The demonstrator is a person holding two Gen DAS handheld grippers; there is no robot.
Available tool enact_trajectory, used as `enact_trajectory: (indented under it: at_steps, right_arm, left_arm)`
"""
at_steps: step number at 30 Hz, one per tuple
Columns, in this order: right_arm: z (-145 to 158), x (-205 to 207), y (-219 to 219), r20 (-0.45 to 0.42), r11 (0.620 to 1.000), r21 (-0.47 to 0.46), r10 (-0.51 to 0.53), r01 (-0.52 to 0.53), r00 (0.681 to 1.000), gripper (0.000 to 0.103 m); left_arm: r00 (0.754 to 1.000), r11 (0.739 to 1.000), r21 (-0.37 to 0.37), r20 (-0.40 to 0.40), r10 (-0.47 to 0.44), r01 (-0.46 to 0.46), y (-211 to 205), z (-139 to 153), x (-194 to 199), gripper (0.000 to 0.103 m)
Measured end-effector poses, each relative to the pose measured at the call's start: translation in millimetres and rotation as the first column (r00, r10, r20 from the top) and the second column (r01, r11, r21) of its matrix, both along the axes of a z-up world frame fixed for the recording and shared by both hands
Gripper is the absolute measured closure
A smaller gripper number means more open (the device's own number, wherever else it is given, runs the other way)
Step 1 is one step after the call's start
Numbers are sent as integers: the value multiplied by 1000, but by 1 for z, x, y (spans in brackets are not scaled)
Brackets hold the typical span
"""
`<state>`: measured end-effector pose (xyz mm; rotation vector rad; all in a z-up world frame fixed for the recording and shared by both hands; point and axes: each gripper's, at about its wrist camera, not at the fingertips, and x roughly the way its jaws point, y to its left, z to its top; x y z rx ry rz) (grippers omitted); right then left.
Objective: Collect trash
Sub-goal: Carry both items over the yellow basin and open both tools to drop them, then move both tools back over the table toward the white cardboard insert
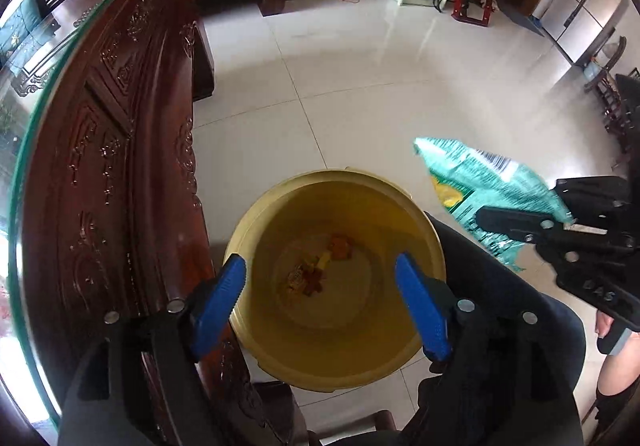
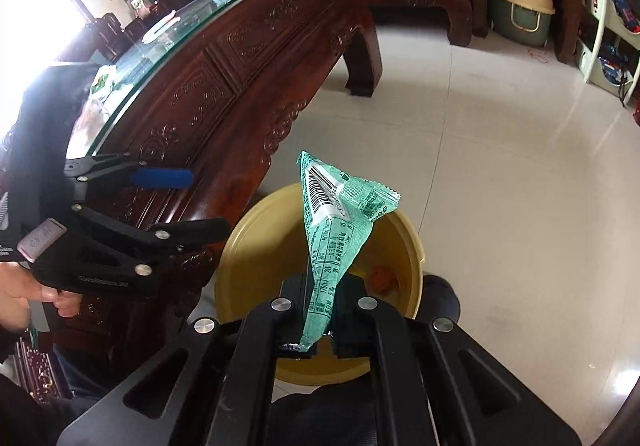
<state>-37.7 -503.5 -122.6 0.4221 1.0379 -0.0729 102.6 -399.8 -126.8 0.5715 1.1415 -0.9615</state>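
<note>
Right gripper is clamped tight on the lower end of a green snack wrapper, held above the yellow bin. Left gripper gapes wide and empty over the bin, orange scraps at its bottom. Carved wooden table at 9 o'clock.

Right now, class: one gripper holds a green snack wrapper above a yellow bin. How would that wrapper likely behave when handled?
The green wrapper is pinched at one end by the right gripper and stands creased, so probably thin, crinkly film: floppy rather than stiff. It looks flat and empty, likely very light. Dropped toward the yellow bin, it may flutter rather than fall straight.
</note>
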Motion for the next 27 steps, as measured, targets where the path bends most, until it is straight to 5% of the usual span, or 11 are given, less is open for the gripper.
enact_trajectory:
  at_steps: [8,10,11,23,27]
  right_arm:
    - [-5,14,25,-57,995,-9,94,-95,994,93]
    - [-3,16,31,-63,994,-32,103,-106,993,53]
    - [0,18,36,-61,992,-54,110,-113,992,48]
    - [38,15,64,-16,977,-176,120,-120,993,46]
    - [59,11,76,16,966,-236,109,-103,994,32]
  left_arm:
    - [997,999,-36,67,30,-27,19,22,2,22]
    - [997,999,-37,71,35,-32,25,25,2,22]
    - [997,998,-41,70,39,-36,27,26,3,22]
    - [993,993,-102,93,74,-65,55,48,1,22]
    - [990,986,-151,113,89,-71,73,63,-5,22]
